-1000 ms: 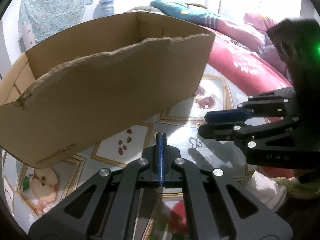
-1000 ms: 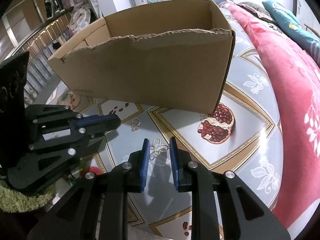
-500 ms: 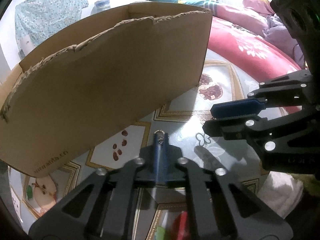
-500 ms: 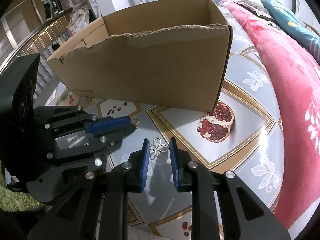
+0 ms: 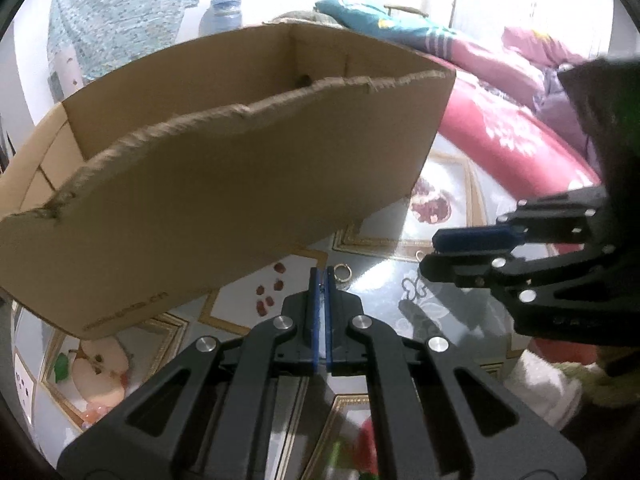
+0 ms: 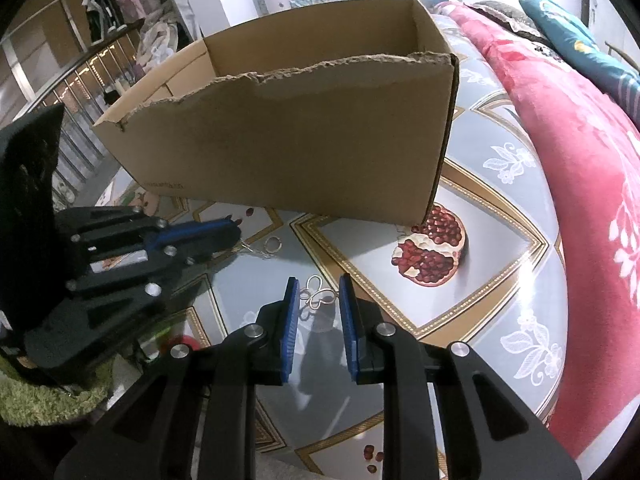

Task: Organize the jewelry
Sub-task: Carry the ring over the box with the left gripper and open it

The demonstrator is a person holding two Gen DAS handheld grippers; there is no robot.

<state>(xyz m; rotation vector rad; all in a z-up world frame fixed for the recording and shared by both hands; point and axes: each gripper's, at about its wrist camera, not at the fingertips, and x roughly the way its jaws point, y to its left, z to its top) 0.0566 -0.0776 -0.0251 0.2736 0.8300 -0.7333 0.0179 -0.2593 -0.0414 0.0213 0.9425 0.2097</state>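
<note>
A small silver ring on a thin chain [image 6: 273, 245] lies on the patterned table in front of the open cardboard box [image 6: 300, 140]. My left gripper [image 6: 237, 233] is shut, and the chain runs from its tips to the ring. In the left wrist view the ring [image 5: 343, 272] sits just right of the closed left gripper [image 5: 322, 276]. A silver clover-shaped wire piece [image 6: 318, 297] lies on the table just beyond the tips of my right gripper [image 6: 319, 286], which is open around nothing. The right gripper [image 5: 434, 254] also shows at the right of the left wrist view.
The torn-edged cardboard box [image 5: 240, 200] stands across the far side of the table [image 6: 500, 280]. A red floral blanket [image 6: 568, 168] borders the table on the right. A green rug [image 6: 40, 396] and a white towel [image 5: 548, 392] lie near the front edge.
My left gripper reached forward to the ring's chain, closed its jaws, then drew back a little and higher. The right gripper and the clover piece stayed put.
</note>
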